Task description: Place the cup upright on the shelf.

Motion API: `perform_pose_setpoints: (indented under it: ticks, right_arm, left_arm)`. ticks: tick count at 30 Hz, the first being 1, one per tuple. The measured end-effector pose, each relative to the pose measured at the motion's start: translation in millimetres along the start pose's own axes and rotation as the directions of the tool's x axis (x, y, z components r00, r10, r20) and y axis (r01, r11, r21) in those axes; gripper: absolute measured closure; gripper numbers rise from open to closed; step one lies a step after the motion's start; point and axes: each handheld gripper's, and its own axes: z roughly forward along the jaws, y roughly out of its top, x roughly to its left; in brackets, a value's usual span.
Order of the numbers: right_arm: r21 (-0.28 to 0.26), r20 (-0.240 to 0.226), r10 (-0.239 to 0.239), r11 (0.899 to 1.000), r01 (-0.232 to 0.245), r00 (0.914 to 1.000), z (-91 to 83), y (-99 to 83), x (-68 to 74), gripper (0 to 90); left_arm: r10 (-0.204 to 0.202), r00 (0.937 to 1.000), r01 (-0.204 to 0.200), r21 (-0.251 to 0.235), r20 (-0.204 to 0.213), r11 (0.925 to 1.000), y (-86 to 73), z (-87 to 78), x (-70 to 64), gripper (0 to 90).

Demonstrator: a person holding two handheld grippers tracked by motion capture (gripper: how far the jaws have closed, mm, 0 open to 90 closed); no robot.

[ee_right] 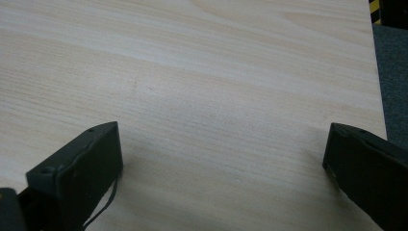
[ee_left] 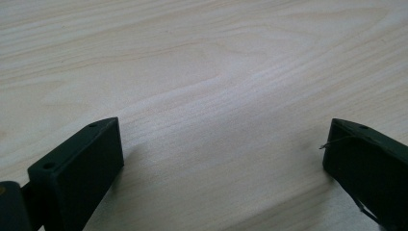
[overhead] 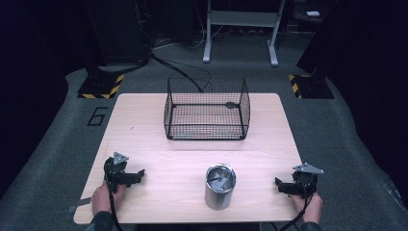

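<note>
A shiny metal cup [overhead: 220,186] stands upright near the front middle of the wooden table [overhead: 144,125], with something dark and grey inside it. A black wire basket [overhead: 207,109] sits at the back middle. My left gripper [overhead: 136,174] rests on the table at the front left, held by a hand, jaws pointing right towards the cup. My right gripper [overhead: 280,185] rests at the front right, jaws pointing left. In each gripper view the jaws stand wide apart over bare wood: left gripper [ee_left: 221,149], right gripper [ee_right: 221,149].
Grey carpet surrounds the table. A white metal frame [overhead: 240,29] stands behind it. Yellow-and-black striped bases [overhead: 101,85] sit at the back left and back right. The table's right edge [ee_right: 377,86] is near in the right gripper view.
</note>
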Motion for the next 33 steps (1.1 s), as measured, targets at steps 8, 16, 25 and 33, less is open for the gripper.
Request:
perform_pose_setpoints:
  ticks: [8, 16, 25, 33]
  right_arm:
    - [0.001, -0.001, 0.001, 1.0, -0.001, 1.0, 0.3, 0.4, 0.5, 0.0]
    - [0.015, -0.003, 0.007, 1.0, -0.007, 1.0, -0.2, 1.9, 2.2, 0.0]
    - [0.011, -0.035, 0.02, 1.0, -0.019, 0.9992, -4.7, 4.4, 2.0, 0.0]
    - [-0.014, -0.088, -0.008, 1.0, 0.007, 0.9961, -19.8, 11.6, 12.7, 0.0]
  left_arm:
    - [0.0, 1.0, 0.0, 0.001, 0.001, 1.0, 0.0, 0.0, 0.1, 0.3]
    - [0.003, 1.0, -0.003, 0.011, 0.005, 0.9999, 0.5, -0.7, 0.5, 0.3]
    - [0.001, 1.0, -0.001, 0.002, 0.001, 1.0, 0.1, 0.0, 0.1, 0.3]
    - [0.0, 1.0, 0.0, 0.002, 0.001, 1.0, 0.1, 0.0, 0.0, 0.3]
